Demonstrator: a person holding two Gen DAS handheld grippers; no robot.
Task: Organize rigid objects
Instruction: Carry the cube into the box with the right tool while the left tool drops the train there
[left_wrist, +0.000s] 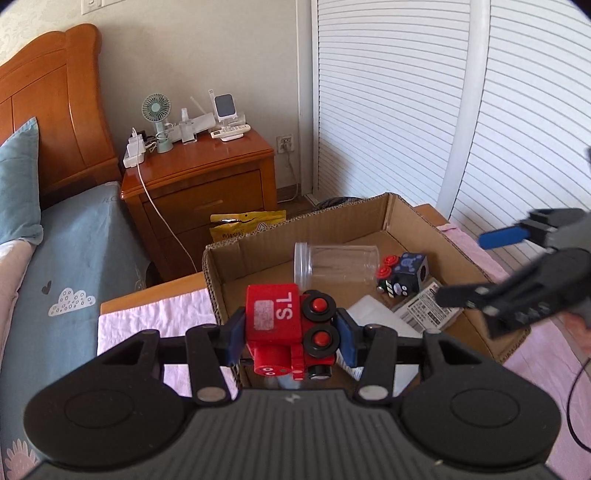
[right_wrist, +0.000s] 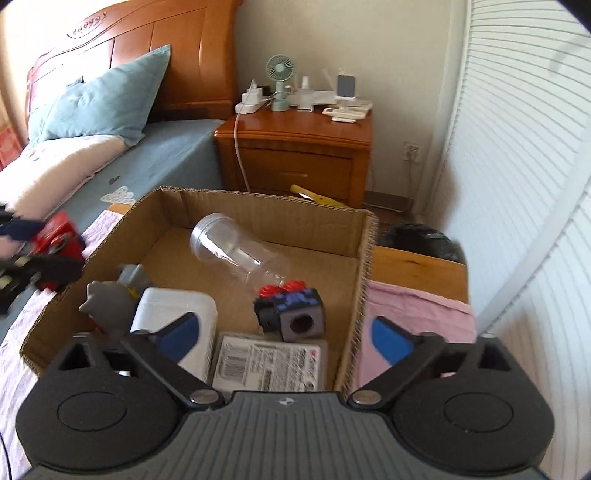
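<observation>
My left gripper is shut on a red toy train marked "S.L", held above the near left edge of an open cardboard box. In the right wrist view the train shows blurred at the far left, outside the box. Inside the box lie a clear plastic jar on its side, a dark blue toy train, a white container, a grey toy and a labelled packet. My right gripper is open and empty above the box's near edge.
The box stands on a pink cloth over a wooden table. A bed lies to the left. A wooden nightstand with a fan and small devices stands behind. A yellow bag is behind the box. White slatted doors are at the right.
</observation>
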